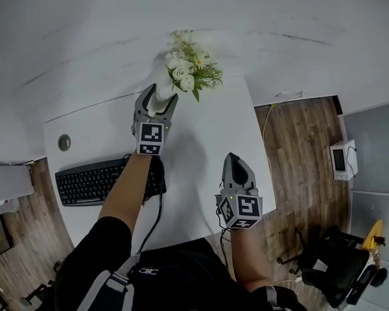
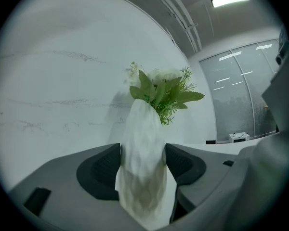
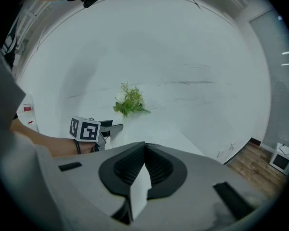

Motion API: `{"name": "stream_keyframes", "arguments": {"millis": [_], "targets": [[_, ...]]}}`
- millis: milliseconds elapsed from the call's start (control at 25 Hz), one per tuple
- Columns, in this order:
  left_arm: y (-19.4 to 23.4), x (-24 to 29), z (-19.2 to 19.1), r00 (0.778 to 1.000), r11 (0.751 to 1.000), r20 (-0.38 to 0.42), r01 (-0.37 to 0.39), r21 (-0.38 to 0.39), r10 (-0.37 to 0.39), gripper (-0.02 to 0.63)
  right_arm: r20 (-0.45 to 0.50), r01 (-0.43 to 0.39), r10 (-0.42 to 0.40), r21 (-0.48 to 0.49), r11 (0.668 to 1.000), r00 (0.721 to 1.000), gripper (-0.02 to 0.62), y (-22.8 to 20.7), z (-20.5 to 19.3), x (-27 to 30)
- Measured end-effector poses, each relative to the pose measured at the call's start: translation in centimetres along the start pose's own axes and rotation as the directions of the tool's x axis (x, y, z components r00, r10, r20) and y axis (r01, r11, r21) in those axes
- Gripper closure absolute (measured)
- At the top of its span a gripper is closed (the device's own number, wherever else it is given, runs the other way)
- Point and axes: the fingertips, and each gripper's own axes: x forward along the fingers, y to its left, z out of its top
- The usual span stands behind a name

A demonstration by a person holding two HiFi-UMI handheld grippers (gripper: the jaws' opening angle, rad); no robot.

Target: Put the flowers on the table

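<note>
Keyboard (image 1: 94, 181) at the far left of a white surface (image 1: 201, 141). Beside it the left gripper (image 1: 158, 99) reaches toward the back edge, near the wall. Its fingers (image 2: 103, 170) are closed against both sides of a slim white vase (image 2: 143, 162), gripping the lower body. The vase stands upright. White flowers (image 1: 189, 67) with green leaves spill from its top. No view shows whether the base touches the surface.

To finish well, lower the vase straight down until the base sits flat. Then part the fingers evenly and draw straight back, since the bouquet probably makes it top-heavy.

To the right, well apart, the right gripper (image 1: 234, 157) hovers over the front of the surface, fingers (image 3: 120, 170) pressed together, holding nothing.
</note>
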Motion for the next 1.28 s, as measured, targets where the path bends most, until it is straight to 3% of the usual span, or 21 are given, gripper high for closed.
{"name": "stream_keyframes", "arguments": {"millis": [560,840,1080,1280], "targets": [[2.6,-3.7,-1.7,0.995,0.989,-0.033,-0.096,-0.116,0.092,0.305,0.015,-0.018,0.018,-0.012,1.0,1.0,0.592,1.2,0.6,-1.1],[2.9,-4.2,-1.9,0.991,0.986,-0.084,-0.114,-0.124,0.104,0.284,0.023,-0.023,0.023,-0.015,1.0,0.999,0.592,1.7,1.0,-1.8],[1.8,-8.0,-0.3,0.986,0.977,-0.095,-0.148,-0.151,0.135,0.278,0.071,-0.063,0.062,0.004,0.998,0.995,0.592,2.4,2.4,-2.7],[0.0,-13.9,2.2,0.98,0.971,-0.082,-0.19,-0.147,0.18,0.507,0.124,-0.135,0.133,0.006,0.991,0.983,0.592,4.5,4.0,-4.4]]}}
